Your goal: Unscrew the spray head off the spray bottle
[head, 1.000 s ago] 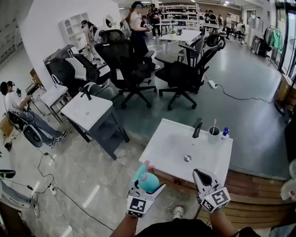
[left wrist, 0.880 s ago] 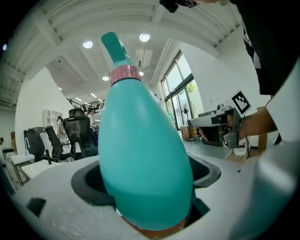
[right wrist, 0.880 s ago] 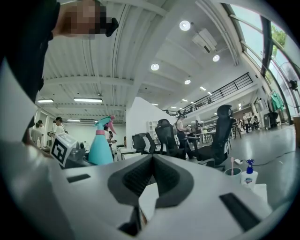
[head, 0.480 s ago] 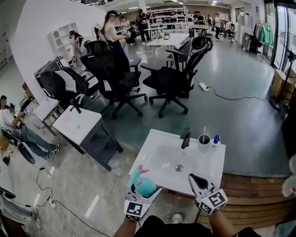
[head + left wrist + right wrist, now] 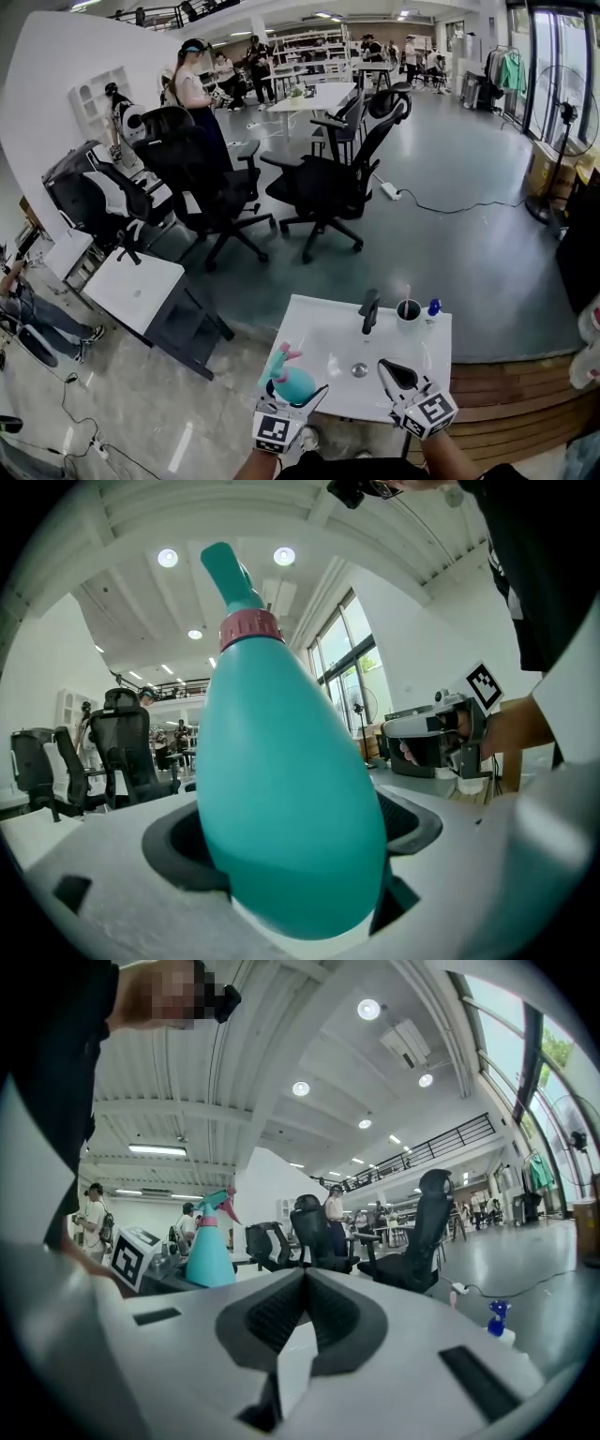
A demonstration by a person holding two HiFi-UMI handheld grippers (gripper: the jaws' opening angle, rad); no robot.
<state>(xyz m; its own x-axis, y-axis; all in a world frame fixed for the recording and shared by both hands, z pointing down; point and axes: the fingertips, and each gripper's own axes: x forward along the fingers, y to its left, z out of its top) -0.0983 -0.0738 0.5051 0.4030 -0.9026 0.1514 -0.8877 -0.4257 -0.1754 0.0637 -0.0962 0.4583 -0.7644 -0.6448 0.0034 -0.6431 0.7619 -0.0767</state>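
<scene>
A teal spray bottle (image 5: pixel 293 382) with a pink collar and a teal spray head (image 5: pixel 279 357) is held upright in my left gripper (image 5: pixel 289 405), over the front left corner of the white sink counter (image 5: pixel 317 330). In the left gripper view the bottle's body (image 5: pixel 281 799) fills the space between the jaws, with the pink collar (image 5: pixel 250 629) and spray head (image 5: pixel 230 570) above. My right gripper (image 5: pixel 398 375) is shut and holds nothing, to the right of the bottle. From the right gripper view the bottle (image 5: pixel 208 1249) stands off to the left.
The counter carries a black tap (image 5: pixel 369 310), a drain (image 5: pixel 359 370), a cup with a toothbrush (image 5: pixel 408 309) and a small blue bottle (image 5: pixel 432 307). A second sink unit (image 5: pixel 136 291) stands to the left. Office chairs (image 5: pixel 323 192) and people fill the room behind.
The head view has tilted up, so the sink counter and both grippers sit lower and smaller in the picture. The bottle stays in the left gripper and the right gripper stays shut.
</scene>
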